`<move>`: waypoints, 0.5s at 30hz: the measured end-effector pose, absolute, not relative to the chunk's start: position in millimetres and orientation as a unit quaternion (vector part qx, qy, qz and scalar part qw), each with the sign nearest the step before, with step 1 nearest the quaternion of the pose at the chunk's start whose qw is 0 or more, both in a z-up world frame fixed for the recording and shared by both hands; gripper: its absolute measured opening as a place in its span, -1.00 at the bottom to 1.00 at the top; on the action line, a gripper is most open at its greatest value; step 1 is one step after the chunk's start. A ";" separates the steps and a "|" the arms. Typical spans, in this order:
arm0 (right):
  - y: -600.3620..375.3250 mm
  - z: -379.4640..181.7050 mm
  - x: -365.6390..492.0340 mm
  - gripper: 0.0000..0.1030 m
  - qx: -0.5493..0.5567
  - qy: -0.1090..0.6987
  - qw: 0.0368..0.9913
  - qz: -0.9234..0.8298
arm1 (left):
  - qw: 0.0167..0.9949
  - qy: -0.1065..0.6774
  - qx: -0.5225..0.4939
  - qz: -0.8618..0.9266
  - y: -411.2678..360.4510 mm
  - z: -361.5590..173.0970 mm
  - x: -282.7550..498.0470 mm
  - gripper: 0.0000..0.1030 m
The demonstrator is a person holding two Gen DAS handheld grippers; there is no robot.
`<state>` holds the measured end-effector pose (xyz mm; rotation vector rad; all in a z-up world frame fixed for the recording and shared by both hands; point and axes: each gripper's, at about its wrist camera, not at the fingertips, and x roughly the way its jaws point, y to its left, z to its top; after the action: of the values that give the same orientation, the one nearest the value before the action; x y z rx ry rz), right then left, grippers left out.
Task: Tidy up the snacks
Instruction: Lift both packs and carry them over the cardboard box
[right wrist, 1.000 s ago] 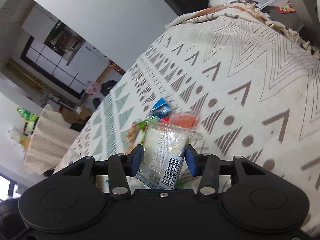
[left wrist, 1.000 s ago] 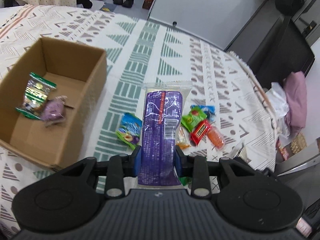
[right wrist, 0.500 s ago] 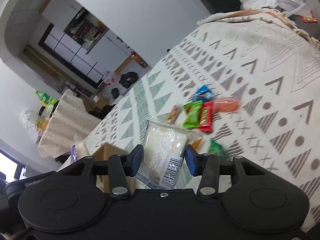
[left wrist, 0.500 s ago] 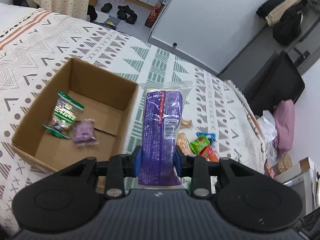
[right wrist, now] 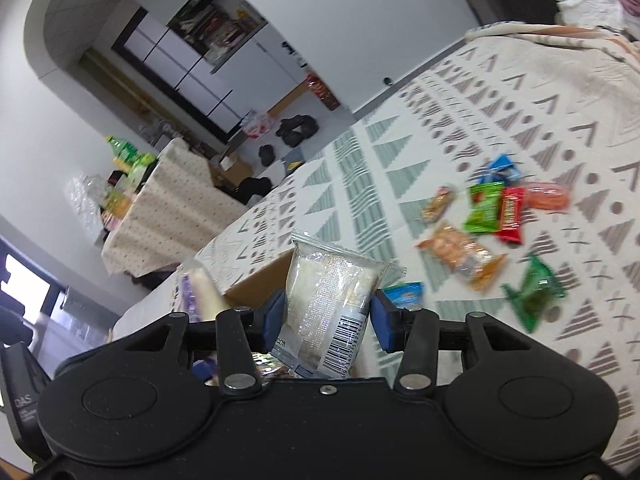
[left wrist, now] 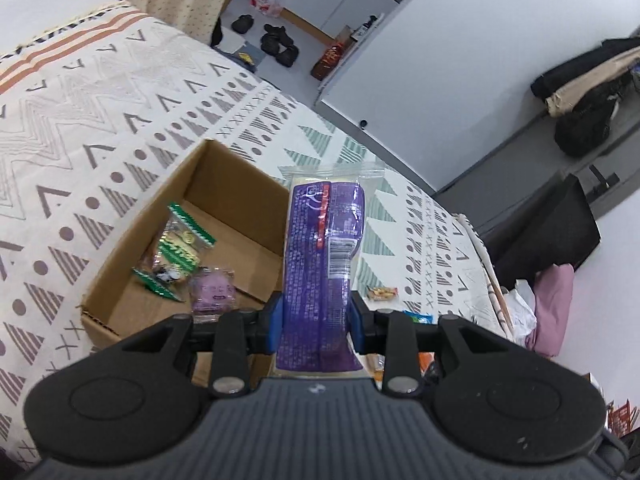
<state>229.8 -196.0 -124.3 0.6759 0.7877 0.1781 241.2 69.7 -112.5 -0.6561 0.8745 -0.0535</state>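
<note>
Both grippers are clamped, our left gripper (left wrist: 316,316) mid-body on a light, crinkly purple packet (left wrist: 322,264), our right gripper (right wrist: 326,316) on a soft clear-wrapped pastry (right wrist: 332,300), so we squeeze gently.

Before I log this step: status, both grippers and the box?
Left gripper shut on purple packet. Right gripper shut on clear packet. Box open, two snacks inside. Nothing blocking.

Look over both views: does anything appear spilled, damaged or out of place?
Nothing damaged or spilled. Loose snack packets lie scattered on the bedspread outside the cardboard box, simply unsorted.
</note>
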 end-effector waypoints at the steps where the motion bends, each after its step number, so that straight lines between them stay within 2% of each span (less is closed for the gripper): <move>1: -190.4 -122.8 231.6 -0.12 0.319 0.376 0.865 0.088 | 0.852 0.417 -0.316 -0.023 72.8 -113.9 241.4 -0.38; 15: -129.8 -126.4 253.8 -0.12 0.290 0.391 0.865 0.119 | 0.828 0.437 -0.348 0.046 115.3 -133.2 244.7 -0.37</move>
<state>253.8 -129.8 -126.4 0.6081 0.8190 0.2485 244.7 115.3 -133.2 -0.7382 0.9271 0.0984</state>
